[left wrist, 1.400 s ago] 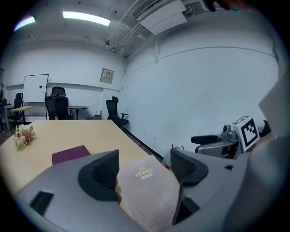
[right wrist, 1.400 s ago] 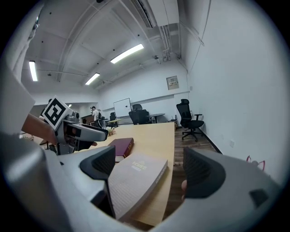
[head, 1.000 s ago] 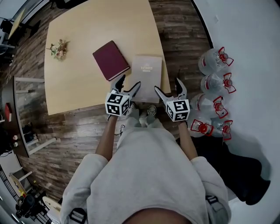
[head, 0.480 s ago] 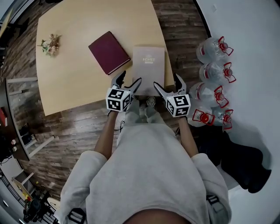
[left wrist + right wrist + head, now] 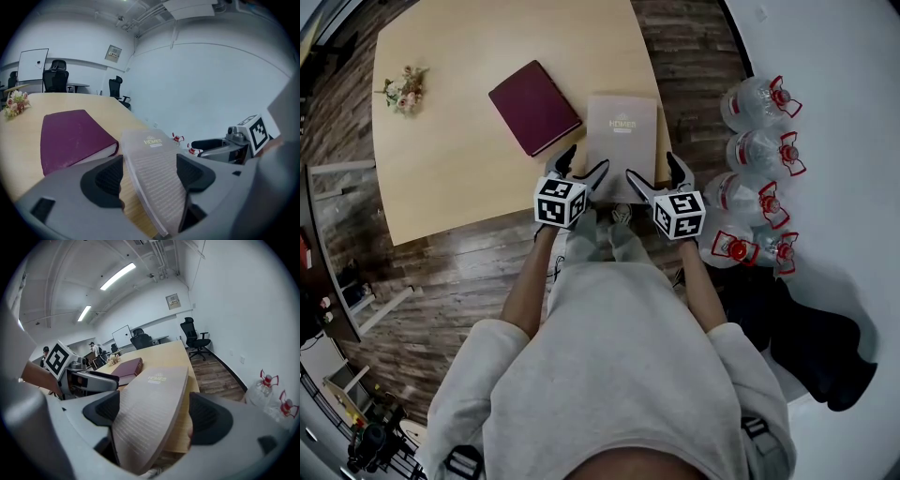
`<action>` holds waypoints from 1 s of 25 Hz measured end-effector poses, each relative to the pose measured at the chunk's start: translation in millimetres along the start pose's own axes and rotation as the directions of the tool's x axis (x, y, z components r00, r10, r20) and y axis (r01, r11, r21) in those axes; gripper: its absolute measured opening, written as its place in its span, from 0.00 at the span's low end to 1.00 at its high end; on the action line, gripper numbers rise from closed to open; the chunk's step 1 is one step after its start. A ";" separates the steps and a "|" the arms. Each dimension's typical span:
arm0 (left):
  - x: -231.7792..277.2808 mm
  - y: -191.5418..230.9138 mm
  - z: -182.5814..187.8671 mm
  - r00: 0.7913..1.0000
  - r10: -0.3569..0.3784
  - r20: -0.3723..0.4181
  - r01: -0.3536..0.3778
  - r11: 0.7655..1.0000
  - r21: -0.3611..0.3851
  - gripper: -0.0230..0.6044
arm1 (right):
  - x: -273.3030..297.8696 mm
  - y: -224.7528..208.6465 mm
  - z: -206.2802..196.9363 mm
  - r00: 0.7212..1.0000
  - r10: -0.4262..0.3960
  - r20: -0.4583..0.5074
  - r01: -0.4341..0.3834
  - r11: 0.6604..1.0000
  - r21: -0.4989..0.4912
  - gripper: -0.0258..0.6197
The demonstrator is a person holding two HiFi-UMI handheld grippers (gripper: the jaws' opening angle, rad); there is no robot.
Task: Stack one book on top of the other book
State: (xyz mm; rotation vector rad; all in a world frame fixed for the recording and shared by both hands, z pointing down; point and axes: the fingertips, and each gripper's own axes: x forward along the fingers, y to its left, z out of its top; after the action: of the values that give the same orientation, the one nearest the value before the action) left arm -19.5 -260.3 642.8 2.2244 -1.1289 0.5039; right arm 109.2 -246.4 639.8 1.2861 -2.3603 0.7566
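A maroon book [image 5: 534,106] lies on the light wooden table [image 5: 469,178], with a beige book [image 5: 622,136] to its right. The beige book's near end sticks out a little over the table's front edge. My left gripper [image 5: 584,167] is open around that book's near left corner, and my right gripper [image 5: 653,173] is open around its near right corner. In the left gripper view the beige book [image 5: 152,159] runs between the wide-apart jaws of the left gripper [image 5: 150,176], with the maroon book [image 5: 70,136] to the left. The right gripper view shows the beige book [image 5: 150,399] inside the right gripper [image 5: 157,416].
A small bunch of flowers [image 5: 401,89] sits at the table's far left. Several big water jugs with red caps [image 5: 759,178] stand on the floor to the right by a white wall. Office chairs [image 5: 194,341] stand beyond the table's far end.
Both grippers have moved forward to the beige book's near end and now straddle its corners. The books have not moved on the table.
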 end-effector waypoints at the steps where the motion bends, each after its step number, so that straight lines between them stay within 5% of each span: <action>1: 2.5 0.1 -1.1 1.000 0.000 -0.004 0.000 1.000 -0.004 0.60 | 2.4 -0.8 -3.2 1.000 0.003 -0.011 -0.003 1.000 0.005 0.74; 25: 45.0 5.4 -23.5 0.997 -0.020 -0.079 0.013 0.996 -0.090 0.60 | 25.5 12.6 -49.2 0.992 0.042 -0.118 -0.031 0.995 0.094 0.73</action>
State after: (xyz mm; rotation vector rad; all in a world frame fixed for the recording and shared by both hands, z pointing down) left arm 0.1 -274.4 687.7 2.1164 -1.0698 0.5207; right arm 87.3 -228.1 689.0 1.2009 -2.2821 0.9375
